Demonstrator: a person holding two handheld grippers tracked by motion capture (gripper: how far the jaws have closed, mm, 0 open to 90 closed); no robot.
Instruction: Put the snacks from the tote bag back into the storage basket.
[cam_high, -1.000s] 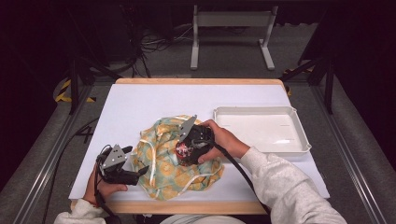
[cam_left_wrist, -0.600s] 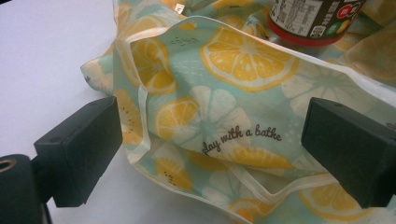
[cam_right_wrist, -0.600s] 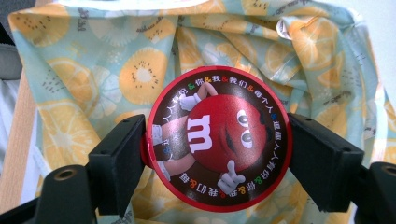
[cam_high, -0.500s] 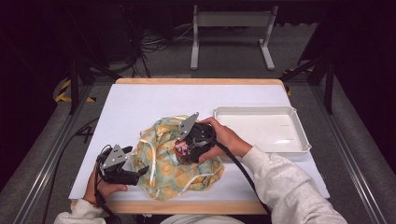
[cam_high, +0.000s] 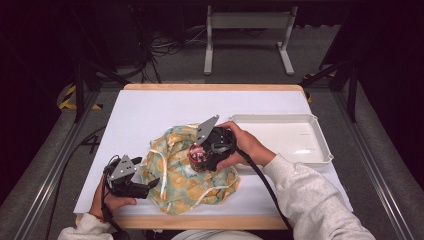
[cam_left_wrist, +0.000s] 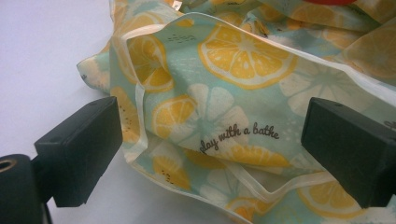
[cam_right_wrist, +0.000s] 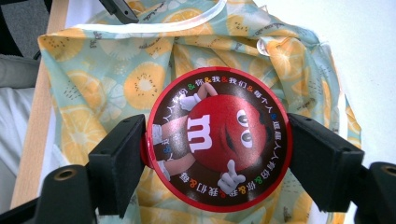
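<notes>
Right gripper view: fingers (cam_right_wrist: 327, 163) clamp a red tin (cam_right_wrist: 218, 140); left gripper (cam_left_wrist: 210, 158) gapes wide around the lemon-print bag (cam_left_wrist: 243, 93).

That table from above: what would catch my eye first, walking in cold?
Probably the crumpled lemon-print cloth near the table's front edge, bright against the white surface. Next, the round red tin with a cartoon candy face, clamped in the right gripper above the cloth. The left gripper sits open at the cloth's edge, and a white tray lies to the right.
</notes>
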